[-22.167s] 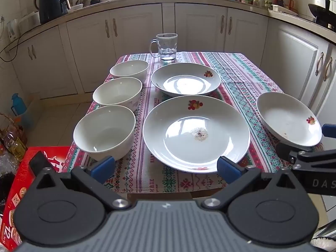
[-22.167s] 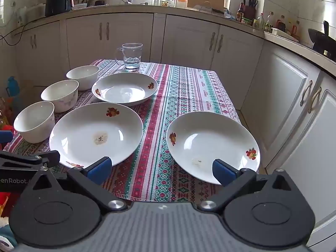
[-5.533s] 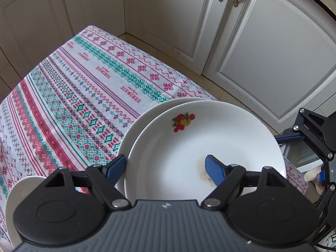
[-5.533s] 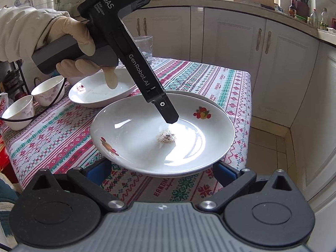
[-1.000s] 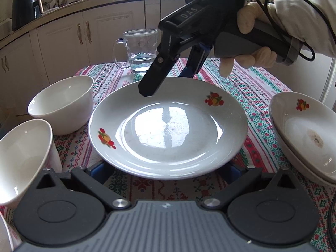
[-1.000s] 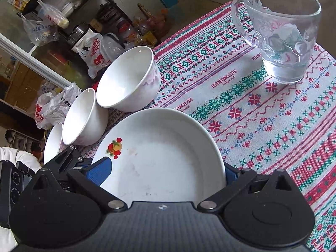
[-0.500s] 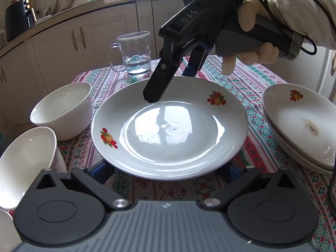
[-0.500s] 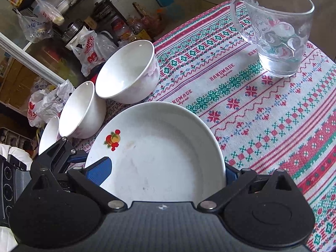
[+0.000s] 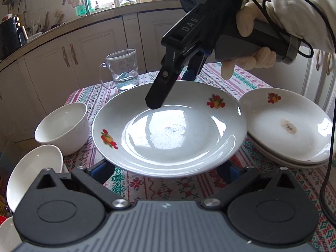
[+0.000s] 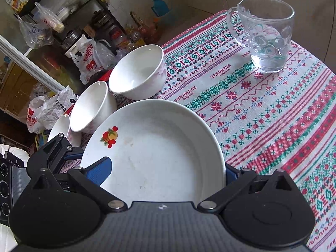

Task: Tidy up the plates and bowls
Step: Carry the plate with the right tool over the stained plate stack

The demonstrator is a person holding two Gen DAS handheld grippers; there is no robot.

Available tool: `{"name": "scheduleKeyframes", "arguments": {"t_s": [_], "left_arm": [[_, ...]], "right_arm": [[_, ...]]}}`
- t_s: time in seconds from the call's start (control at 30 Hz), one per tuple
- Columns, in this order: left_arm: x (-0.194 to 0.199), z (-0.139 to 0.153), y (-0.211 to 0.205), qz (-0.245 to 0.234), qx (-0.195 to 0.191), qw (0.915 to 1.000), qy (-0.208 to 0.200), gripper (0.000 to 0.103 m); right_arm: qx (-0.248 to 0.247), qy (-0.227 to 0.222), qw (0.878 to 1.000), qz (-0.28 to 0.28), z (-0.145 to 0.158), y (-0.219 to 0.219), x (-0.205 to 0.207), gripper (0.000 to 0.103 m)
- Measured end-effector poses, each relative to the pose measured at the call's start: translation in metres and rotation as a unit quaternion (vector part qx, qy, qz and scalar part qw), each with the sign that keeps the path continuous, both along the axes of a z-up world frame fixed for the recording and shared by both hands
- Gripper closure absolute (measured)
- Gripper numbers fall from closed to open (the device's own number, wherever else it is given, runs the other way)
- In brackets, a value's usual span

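Observation:
A white plate with fruit prints [image 9: 168,138] [image 10: 159,151] sits between both grippers over the patterned tablecloth [image 10: 262,109]. My right gripper [image 9: 170,92] [image 10: 168,166] straddles its far rim, open, with one finger over the plate's inside and the other below the rim. My left gripper [image 9: 164,168] is open, its blue pads tucked under the near rim. One of its fingers [image 10: 52,149] shows in the right wrist view. Three white bowls [image 9: 63,126] [image 10: 136,71] line the left side. Two stacked plates [image 9: 287,126] sit to the right. Whether the plate touches the cloth is hidden.
A glass mug [image 9: 124,71] [image 10: 264,33] with a little water stands at the table's far end. A gloved hand [image 9: 252,21] holds the right gripper, and its cable [image 9: 327,168] hangs over the stacked plates. Bags and jars crowd the floor [image 10: 63,31] beyond the bowls.
In the left wrist view, the plate's right rim now overlaps the stack's edge and the right gripper sits higher. The mug has drifted left in the right wrist view. Jaw widths are unchanged.

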State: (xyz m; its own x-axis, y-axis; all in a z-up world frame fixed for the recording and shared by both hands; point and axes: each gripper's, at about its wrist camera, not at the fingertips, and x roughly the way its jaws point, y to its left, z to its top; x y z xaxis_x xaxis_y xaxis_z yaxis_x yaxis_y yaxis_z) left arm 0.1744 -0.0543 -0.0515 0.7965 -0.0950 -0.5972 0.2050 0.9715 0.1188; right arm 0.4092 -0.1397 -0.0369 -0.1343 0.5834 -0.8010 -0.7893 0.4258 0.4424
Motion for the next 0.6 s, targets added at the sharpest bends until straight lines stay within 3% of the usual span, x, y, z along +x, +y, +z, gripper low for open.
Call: {"name": "scheduleKeyframes", "arguments": {"t_s": [0.6], "left_arm": [[-0.028,0.018,-0.024,-0.067,0.01,0.9976,-0.014,0.001]], "right_arm": [[0.012,-0.031,0.998,-0.052,0.031,-0.053,-0.049,0.0]]}}
